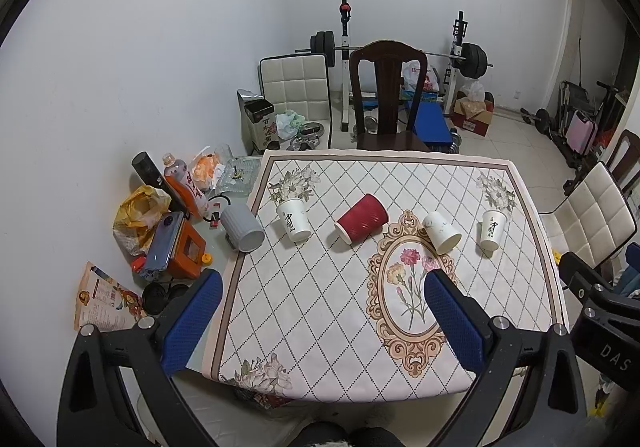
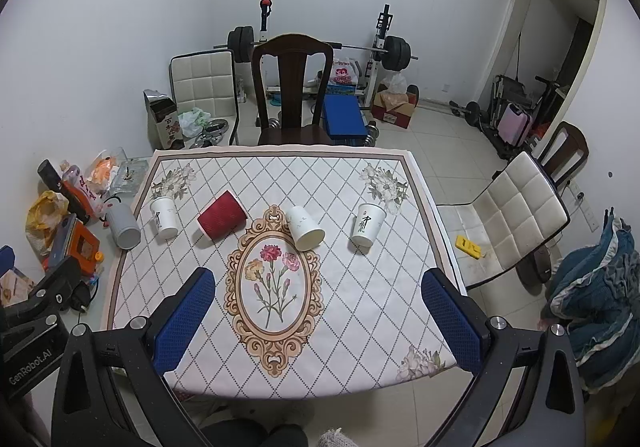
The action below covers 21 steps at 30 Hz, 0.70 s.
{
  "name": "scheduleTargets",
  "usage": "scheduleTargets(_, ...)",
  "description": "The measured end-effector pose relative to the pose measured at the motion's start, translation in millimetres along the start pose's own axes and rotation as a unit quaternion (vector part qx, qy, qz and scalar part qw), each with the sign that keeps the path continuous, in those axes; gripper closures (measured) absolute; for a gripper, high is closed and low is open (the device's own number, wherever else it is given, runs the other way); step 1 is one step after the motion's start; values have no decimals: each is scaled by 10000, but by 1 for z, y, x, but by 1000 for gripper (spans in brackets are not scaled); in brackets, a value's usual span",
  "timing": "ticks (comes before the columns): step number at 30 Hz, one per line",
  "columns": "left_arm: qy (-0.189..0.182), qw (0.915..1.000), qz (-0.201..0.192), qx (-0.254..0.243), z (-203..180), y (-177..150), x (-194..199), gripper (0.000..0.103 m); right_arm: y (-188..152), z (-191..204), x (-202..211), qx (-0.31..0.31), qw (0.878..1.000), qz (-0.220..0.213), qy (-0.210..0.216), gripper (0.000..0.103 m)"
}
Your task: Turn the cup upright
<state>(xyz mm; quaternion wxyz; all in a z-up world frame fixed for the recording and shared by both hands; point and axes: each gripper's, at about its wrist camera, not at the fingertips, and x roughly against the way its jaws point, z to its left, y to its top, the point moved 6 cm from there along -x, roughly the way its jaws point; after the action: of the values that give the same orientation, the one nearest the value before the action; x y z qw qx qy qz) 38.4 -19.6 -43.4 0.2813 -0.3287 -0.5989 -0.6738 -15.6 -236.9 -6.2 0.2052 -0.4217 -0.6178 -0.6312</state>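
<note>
Both grippers, left gripper (image 1: 322, 311) and right gripper (image 2: 318, 311), are spread wide, holding nothing. The red cup (image 2: 221, 219) lies sideways left of the flower medallion (image 2: 272, 287); grasp its ribbed wall squarely before rotating it upright

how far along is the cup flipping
Nothing looks done yet. All five cups are still off upright: grey cup, left white cup, red cup, middle white cup, right white cup. Left gripper and right gripper are open, holding nothing.
</note>
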Motion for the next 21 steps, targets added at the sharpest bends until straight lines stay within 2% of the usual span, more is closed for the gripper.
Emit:
scheduleTargets(8, -30, 10000, -11, -14, 4, 12, 6, 0, 1, 0, 0, -1, 10000, 29, 14, 0)
scheduleTargets(21, -27, 10000, -19, -10, 3, 10, 7, 0, 2, 0, 0, 3, 10000, 25, 13, 0)
